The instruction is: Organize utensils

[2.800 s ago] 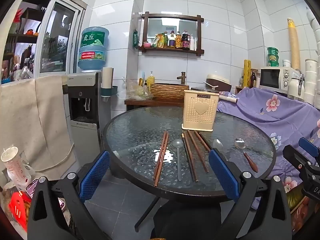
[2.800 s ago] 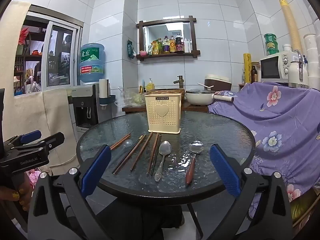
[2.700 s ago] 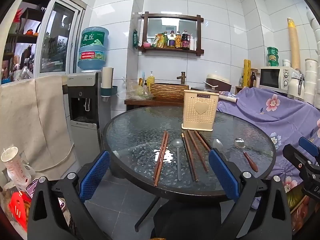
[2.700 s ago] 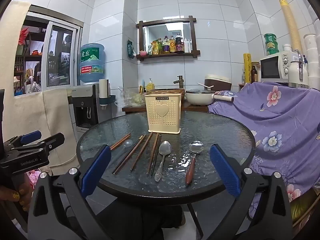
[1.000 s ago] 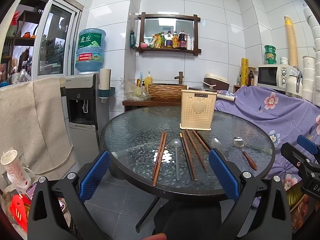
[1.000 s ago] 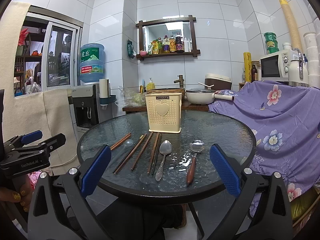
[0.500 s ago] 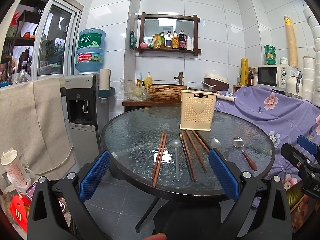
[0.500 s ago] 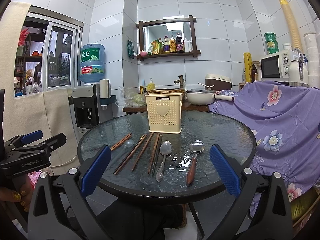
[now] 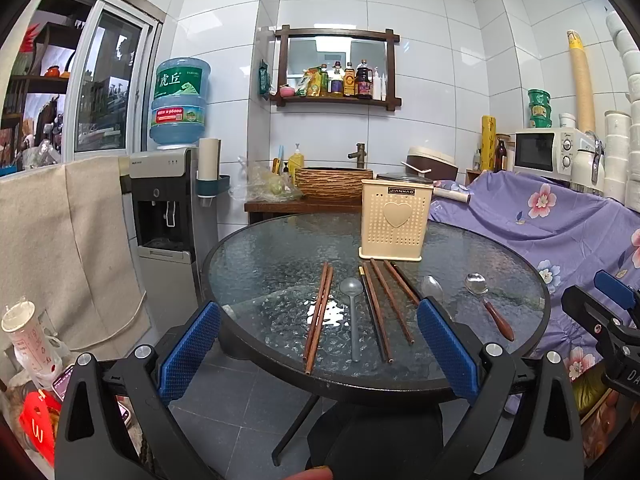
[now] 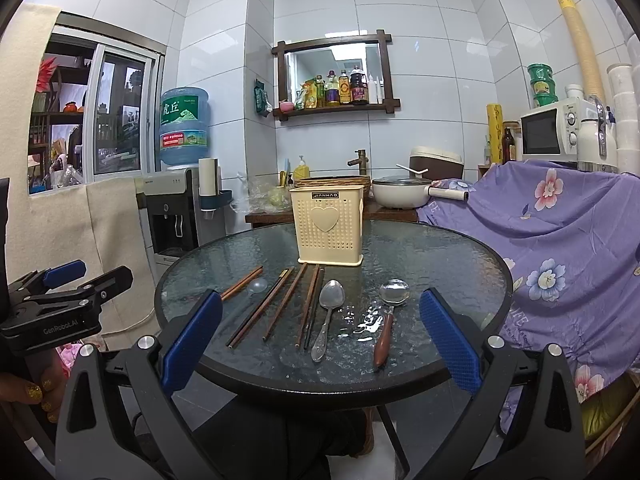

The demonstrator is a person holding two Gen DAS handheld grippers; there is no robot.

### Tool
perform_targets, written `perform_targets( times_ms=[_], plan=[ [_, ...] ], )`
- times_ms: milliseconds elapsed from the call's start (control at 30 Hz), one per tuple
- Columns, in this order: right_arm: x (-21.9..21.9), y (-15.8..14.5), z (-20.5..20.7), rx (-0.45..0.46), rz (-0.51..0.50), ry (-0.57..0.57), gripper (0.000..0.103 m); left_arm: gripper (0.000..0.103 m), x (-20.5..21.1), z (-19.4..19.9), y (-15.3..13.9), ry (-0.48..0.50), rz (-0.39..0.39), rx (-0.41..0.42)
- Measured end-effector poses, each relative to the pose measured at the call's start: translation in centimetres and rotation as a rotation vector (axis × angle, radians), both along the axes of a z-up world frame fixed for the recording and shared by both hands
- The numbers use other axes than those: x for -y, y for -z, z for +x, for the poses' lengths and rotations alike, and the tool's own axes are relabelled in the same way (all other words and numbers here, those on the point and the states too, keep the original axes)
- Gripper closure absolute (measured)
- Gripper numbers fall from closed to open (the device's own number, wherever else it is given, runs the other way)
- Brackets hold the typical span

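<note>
Nothing has been picked up yet, so the risks lie in the first grasp. The chopsticks (image 10: 276, 308) are laid flat on a glass table (image 10: 460, 264), several of them side by side and nearly touching; two could be pinched together, or one could be pushed along the slick glass rather than lifted. The metal spoon (image 10: 327, 320) and the wood-handled spoon (image 10: 386, 320) are low and thin, so a fingertip could skid over them. A clear plastic spoon (image 9: 352, 312) lies between the chopstick pairs and could easily be missed against the glass. The holder (image 10: 329, 226) stands upright at the far side, just beyond the utensil tips; being light-looking, it could be tipped or shoved if a utensil is dropped in at an angle.

The left gripper (image 9: 318, 350) is held low at the near edge of the table, jaws spread wide and empty, aimed at the left chopsticks. The right gripper (image 10: 320, 340) is held likewise at the near edge, jaws wide apart and empty, framing both spoons.
</note>
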State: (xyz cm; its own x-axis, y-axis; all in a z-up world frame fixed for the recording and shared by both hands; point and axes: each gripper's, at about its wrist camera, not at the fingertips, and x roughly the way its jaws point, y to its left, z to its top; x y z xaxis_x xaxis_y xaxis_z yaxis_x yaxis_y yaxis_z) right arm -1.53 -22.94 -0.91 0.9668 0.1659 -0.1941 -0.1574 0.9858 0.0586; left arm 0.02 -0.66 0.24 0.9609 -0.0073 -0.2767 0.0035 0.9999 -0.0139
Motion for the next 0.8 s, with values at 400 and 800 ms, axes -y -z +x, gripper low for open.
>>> perform_targets(
  times_ms=[400, 800],
  plan=[
    [0.1, 0.1, 0.0, -0.003, 0.0, -0.001, 0.006, 0.006, -0.1, 0.0, 0.1, 0.001, -0.004, -0.001],
    [0.0, 0.4, 0.7, -0.015, -0.015, -0.011, 0.006, 0.006, -0.1, 1.0, 1.0, 0.024, 0.003, -0.026]
  ],
)
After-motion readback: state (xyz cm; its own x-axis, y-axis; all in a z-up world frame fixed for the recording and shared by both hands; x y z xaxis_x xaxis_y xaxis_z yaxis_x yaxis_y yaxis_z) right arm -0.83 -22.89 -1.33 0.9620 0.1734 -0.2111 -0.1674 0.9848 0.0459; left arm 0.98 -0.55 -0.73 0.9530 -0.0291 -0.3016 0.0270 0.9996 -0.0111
